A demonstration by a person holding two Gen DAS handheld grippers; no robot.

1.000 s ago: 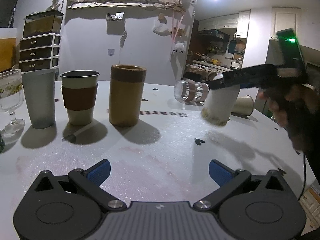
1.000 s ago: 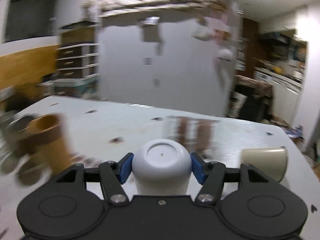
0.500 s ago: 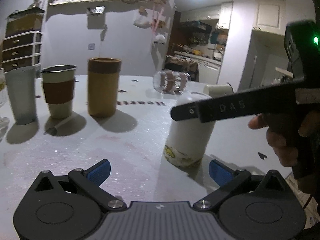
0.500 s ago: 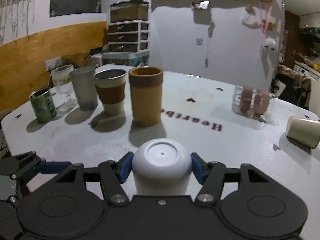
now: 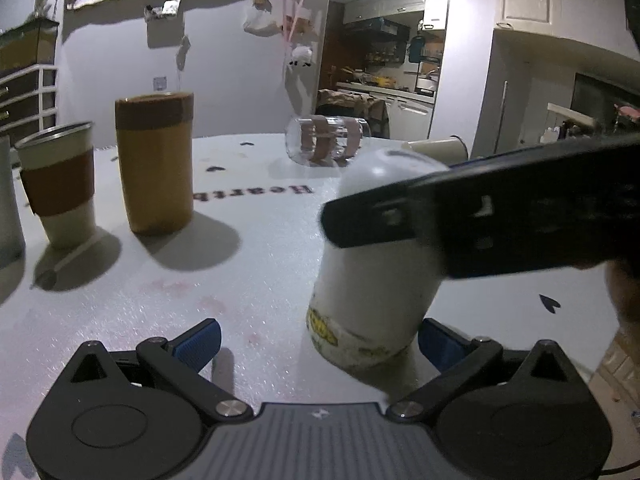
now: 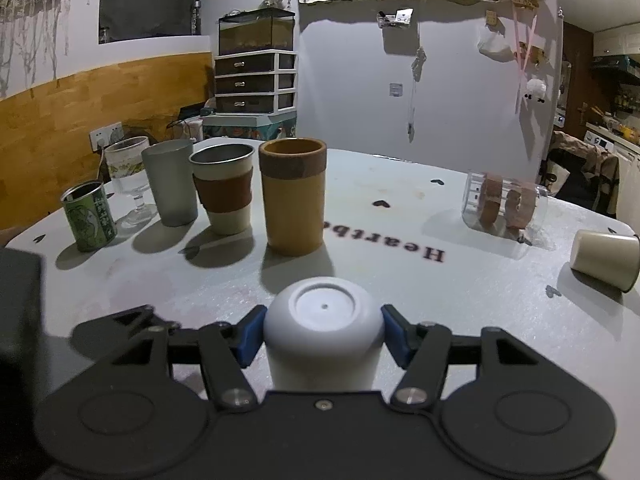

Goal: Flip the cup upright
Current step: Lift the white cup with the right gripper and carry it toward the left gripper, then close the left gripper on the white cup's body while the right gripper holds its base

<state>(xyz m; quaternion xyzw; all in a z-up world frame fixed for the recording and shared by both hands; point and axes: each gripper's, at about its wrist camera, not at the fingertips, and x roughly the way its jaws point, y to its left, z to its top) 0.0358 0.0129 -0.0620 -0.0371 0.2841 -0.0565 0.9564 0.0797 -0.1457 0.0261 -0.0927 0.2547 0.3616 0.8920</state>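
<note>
My right gripper (image 6: 322,338) is shut on a white cup (image 6: 323,330) held upside down, base towards the camera. In the left wrist view the same white cup (image 5: 368,288) stands mouth-down and slightly tilted, low over the white table (image 5: 248,280), with the right gripper's black body (image 5: 500,208) clamped across it. My left gripper (image 5: 316,340) is open and empty; the cup sits just ahead, close to its right fingertip (image 5: 436,344).
A row of upright cups stands at the left: tan tumbler (image 6: 292,196), sleeved metal cup (image 6: 224,192), grey cup (image 6: 170,182), stemmed glass (image 6: 128,176), green can (image 6: 89,216). A clear glass (image 6: 504,204) and a cream cup (image 6: 604,254) lie on their sides at right.
The right gripper has carried the inverted white cup from the far right towards the left gripper and lower. The left gripper stays open.
</note>
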